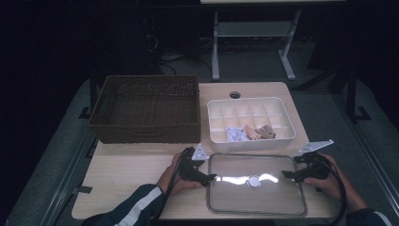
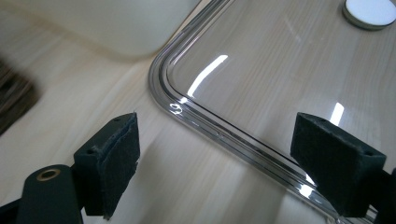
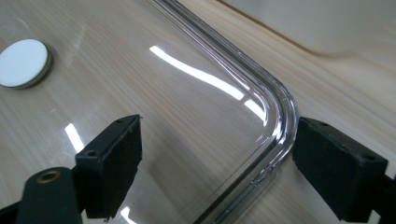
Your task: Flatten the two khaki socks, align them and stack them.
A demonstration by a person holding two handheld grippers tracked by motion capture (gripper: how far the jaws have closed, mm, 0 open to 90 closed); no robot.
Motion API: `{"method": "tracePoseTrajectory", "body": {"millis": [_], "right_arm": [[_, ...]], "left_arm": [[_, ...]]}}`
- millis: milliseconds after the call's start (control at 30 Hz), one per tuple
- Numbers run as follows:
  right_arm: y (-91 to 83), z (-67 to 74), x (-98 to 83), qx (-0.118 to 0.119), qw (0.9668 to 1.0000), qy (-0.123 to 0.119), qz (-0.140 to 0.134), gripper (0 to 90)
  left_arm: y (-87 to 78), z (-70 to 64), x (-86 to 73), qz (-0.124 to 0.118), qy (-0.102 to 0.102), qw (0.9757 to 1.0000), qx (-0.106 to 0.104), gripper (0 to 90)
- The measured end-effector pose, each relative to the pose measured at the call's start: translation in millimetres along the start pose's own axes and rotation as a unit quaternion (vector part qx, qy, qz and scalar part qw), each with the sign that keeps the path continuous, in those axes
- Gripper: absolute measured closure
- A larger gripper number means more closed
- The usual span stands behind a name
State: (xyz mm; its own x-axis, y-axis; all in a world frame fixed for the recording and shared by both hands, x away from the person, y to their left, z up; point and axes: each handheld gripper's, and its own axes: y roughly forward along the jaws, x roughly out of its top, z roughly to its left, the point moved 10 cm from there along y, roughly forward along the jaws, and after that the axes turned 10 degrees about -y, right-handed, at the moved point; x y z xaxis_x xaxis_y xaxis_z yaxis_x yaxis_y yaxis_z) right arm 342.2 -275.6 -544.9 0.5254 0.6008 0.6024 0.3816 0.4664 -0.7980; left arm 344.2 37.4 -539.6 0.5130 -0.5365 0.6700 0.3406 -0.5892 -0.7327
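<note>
Wicker is seen at the table's (image 1: 122, 174) far left corner, where a brown basket (image 1: 147, 109) stands. Toward the near edge, the left gripper (image 1: 210, 178) is held at the left rim of a clear lid (image 1: 256, 197), which lies flat on the table along its near edge, right of the middle. In the left gripper view the jaws are spread wide across that rim: one pad (image 2: 114, 158) is set outside the lid (image 2: 280, 84) over bare wood, the other over the clear plate, and nothing is pinched. A round white knob (image 1: 254, 181) is seen at the lid's centre. Behind the lid, a white divided tray (image 1: 251, 141) is placed near the far right corner, with small wrapped pieces (image 1: 249, 133) in its front compartments. At the lid's right rim the right gripper (image 1: 285, 174) is held, its jaws likewise spread wide astride the corner (image 3: 280, 116), gripping nothing. No brand, label or writing can be read.
</note>
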Motion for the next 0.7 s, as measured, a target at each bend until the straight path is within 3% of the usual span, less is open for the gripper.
{"method": "tracePoseTrajectory", "body": {"millis": [133,267,433,567,700], "right_arm": [[12.2,16.7,16.0,0.01,0.9998,-0.016,-0.003,18.6],[23.7,27.4,35.2,0.018,0.9994,-0.022,-0.018,31.8],[39.2,41.4,55.4,0.028,0.9986,-0.04,-0.019,31.7],[46.4,47.2,65.6,0.029,0.9988,-0.036,-0.016,31.7],[51.0,49.1,71.7,0.025,0.9991,-0.03,-0.018,31.2]], "left_arm": [[-18.7,17.1,-17.2,0.003,-0.019,0.9998,0.01,15.1],[-38.8,37.0,-32.4,0.003,-0.028,0.999,0.035,15.1],[-55.8,54.3,-48.4,0.008,-0.057,0.9975,0.041,15.1],[-63.0,64.4,-53.9,0.009,-0.069,0.996,0.057,15.1],[-66.3,63.9,-58.9,0.015,-0.097,0.9942,0.043,15.9]]}}
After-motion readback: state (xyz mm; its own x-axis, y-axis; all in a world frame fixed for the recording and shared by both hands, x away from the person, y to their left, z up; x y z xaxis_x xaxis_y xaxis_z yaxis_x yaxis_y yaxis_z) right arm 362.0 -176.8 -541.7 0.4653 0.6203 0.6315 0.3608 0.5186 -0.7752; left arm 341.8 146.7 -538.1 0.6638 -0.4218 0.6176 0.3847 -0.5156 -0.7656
